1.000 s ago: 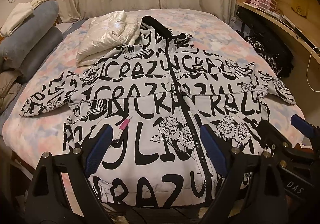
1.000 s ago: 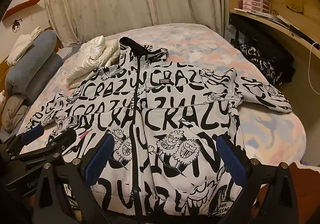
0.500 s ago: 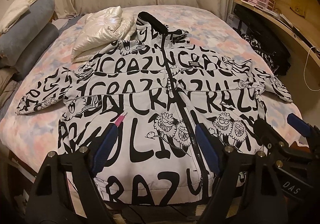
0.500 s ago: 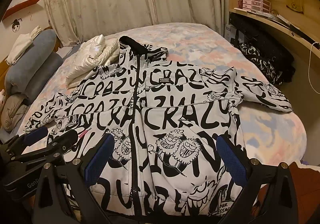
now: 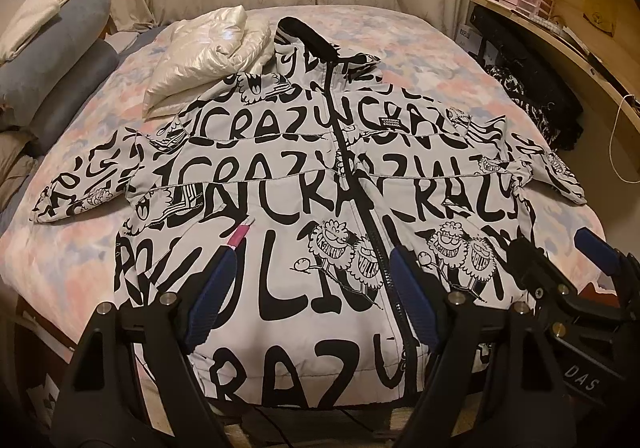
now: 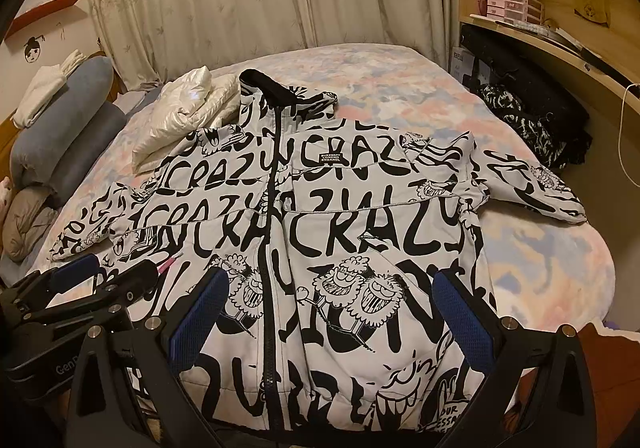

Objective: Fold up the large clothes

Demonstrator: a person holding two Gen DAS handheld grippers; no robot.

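A large white jacket [image 5: 280,176] with black lettering and cartoon faces lies flat and zipped on the bed, sleeves spread to both sides, hem at the near edge; it also shows in the right wrist view [image 6: 360,216]. My left gripper [image 5: 312,296] is open and empty above the hem, left of the zip. My right gripper [image 6: 332,320] is open and empty above the hem's right half. Each gripper appears in the other's view: the right one [image 5: 560,260] at the right, the left one [image 6: 104,276] at the left.
A folded shiny cream garment [image 5: 208,52] lies by the jacket's left shoulder. Grey-blue bolsters [image 5: 52,76] line the bed's left side. A wooden shelf [image 5: 560,20] and dark clothes [image 5: 532,96] stand along the right. The floral bed sheet [image 5: 420,48] stretches to the curtains.
My left gripper has moved forward over the hem and its jaws have narrowed a little. The right gripper and the jacket have barely moved.
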